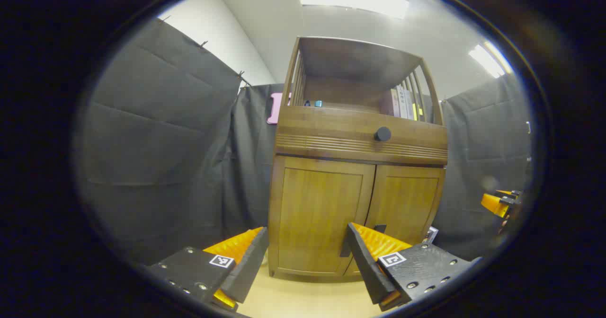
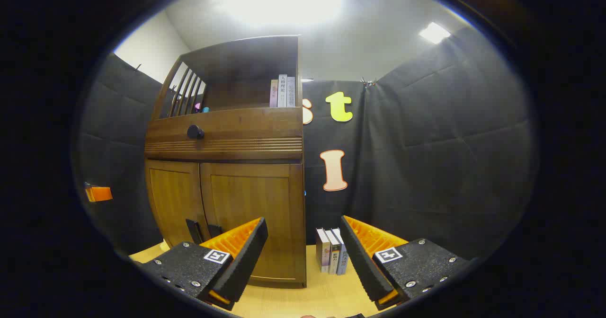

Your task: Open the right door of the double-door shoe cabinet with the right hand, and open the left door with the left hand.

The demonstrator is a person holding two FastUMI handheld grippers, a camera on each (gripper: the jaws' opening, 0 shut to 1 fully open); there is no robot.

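On my left gripper [image 1: 305, 256] I see two wedge-shaped fingers with ribbed inner faces, each bolted to a flat, grainy plate [image 1: 189, 270] with round silver screw heads along its edges and a small square black-and-white marker [image 1: 221, 260] stuck near the finger. My right gripper [image 2: 303, 254] is built the same way: two ribbed wedges, textured plates [image 2: 419, 263] dotted with screws, and a square marker [image 2: 388, 254] on each side. At the left edge of my right gripper view a small piece of the other gripper [image 2: 98, 193] pokes in as a blocky shape.
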